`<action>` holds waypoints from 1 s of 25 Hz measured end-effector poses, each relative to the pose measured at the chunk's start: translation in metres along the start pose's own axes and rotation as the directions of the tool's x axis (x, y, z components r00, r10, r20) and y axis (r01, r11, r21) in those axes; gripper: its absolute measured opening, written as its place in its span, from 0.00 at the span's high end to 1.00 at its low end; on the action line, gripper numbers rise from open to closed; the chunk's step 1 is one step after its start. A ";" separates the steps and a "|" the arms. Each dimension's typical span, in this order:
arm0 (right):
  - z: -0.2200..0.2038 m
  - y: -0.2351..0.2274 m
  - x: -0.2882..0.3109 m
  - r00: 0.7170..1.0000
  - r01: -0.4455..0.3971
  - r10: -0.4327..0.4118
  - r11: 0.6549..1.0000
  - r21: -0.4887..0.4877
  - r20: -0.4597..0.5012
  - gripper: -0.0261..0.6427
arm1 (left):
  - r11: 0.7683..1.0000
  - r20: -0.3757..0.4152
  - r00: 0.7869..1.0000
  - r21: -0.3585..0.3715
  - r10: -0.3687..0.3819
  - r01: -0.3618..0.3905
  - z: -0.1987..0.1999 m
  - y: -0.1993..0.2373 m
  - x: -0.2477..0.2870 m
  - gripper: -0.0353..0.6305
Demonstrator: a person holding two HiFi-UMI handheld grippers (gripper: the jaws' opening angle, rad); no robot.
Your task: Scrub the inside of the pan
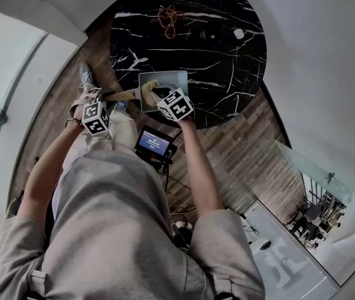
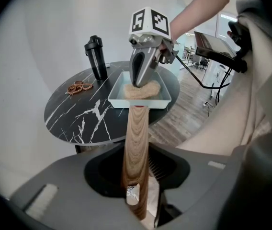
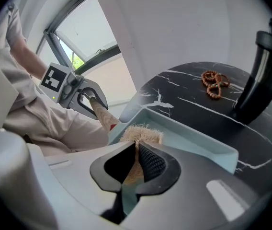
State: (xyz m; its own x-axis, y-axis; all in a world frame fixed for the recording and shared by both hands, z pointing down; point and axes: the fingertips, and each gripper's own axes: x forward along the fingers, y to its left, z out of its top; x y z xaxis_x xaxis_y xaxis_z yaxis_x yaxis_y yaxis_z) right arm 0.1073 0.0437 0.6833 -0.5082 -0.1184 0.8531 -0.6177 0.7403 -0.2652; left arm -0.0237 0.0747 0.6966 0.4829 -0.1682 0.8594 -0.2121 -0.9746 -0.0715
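While the left gripper (image 2: 138,195) is clamped on the wooden handle (image 2: 136,138), steadying the pale square pan (image 1: 172,81) at the near edge of the black marble tabletop (image 1: 227,55), the right gripper (image 3: 137,162) is pinched tight on a fibrous scrub pad (image 3: 143,134) lying inside the pan, near the handle side. Scrubbing looks barely begun, and most of the pan's floor is probably still to do.

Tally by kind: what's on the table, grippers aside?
pan: 1
scrubber: 1, lying in the pan
beads: 1 bunch
bottle: 1
Total: 4
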 end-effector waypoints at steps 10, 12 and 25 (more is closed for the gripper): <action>-0.003 -0.028 -0.055 0.986 0.162 -0.159 0.985 -0.062 0.051 0.91 | 1.000 -0.002 1.000 0.003 -0.004 0.004 0.000 0.000 -0.001 0.76; -0.015 -0.038 -0.064 0.978 0.204 -0.207 0.974 -0.095 -0.017 0.91 | 1.000 -0.001 1.000 0.003 -0.002 0.002 0.000 0.000 -0.001 0.76; -0.079 -0.059 -0.035 0.906 0.228 -0.276 0.957 -0.180 -0.320 0.92 | 1.000 -0.005 1.000 0.000 0.003 -0.003 0.001 0.000 -0.001 0.76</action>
State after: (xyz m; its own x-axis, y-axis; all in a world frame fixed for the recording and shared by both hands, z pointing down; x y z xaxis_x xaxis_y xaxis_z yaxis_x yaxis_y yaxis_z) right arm 0.2089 0.0563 0.7050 -0.0983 -0.0999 0.9901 -0.5986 0.8007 0.0213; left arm -0.0235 0.0752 0.6949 0.4779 -0.1699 0.8618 -0.2132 -0.9742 -0.0738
